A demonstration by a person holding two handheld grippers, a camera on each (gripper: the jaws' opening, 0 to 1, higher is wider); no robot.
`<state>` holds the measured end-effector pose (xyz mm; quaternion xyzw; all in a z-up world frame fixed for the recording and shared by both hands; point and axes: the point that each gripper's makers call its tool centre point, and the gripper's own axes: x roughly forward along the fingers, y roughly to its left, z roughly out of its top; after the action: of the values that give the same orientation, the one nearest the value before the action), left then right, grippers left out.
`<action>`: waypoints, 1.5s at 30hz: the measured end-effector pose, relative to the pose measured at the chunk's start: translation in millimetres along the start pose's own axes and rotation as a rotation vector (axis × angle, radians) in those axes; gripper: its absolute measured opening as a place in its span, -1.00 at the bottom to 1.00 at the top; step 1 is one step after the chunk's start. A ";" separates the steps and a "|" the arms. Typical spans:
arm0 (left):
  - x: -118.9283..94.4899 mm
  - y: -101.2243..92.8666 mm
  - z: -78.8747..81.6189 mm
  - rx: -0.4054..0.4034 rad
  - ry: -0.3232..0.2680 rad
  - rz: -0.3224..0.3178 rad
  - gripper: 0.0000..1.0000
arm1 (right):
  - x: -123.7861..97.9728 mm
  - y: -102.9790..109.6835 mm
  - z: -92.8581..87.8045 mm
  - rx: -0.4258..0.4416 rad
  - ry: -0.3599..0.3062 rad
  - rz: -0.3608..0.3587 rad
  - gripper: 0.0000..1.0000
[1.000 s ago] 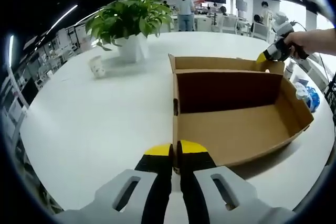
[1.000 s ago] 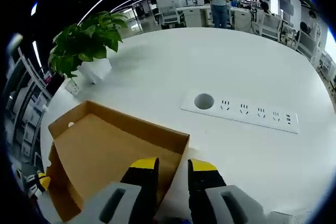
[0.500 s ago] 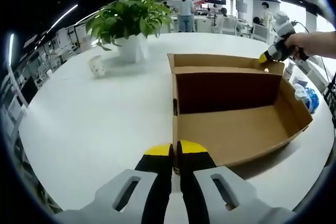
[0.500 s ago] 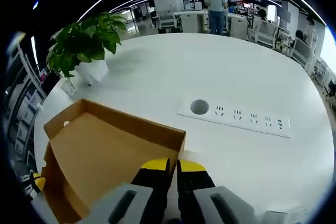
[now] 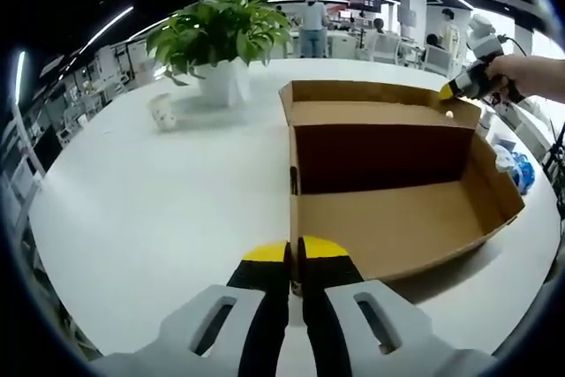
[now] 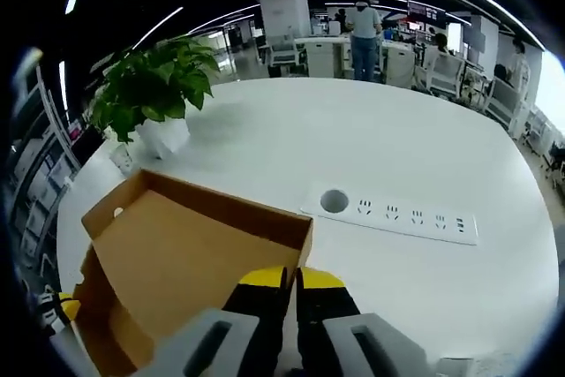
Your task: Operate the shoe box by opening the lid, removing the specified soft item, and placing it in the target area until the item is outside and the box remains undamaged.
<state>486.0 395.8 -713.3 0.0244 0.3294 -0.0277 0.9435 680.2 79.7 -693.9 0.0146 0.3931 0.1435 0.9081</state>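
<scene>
Brown cardboard shoe box point(image 5: 397, 209): lid point(image 5: 375, 103) raised; left gripper point(image 5: 294, 258) clamps near wall, right gripper point(image 6: 290, 282) clamps lid edge. White round table point(image 5: 159, 200).

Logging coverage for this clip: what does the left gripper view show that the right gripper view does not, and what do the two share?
Left gripper view alone: the small white cup, the blue-and-white bundle beyond the box, and a person's hand holding the right gripper at the lid's far corner.
Right gripper view alone: the power strip set in the white table.
Both: the cardboard shoe box, the potted plant, and the left gripper shut on the box edge.
</scene>
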 end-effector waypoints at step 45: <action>1.5 -1.6 0.4 -0.024 -0.015 -0.033 -0.97 | -93.2 22.2 20.3 -0.094 -0.364 0.060 -1.00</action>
<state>487.3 394.1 -713.9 0.0076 0.3230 -0.0396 0.9456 628.7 77.4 -610.6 0.0093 0.2147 0.1836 0.9592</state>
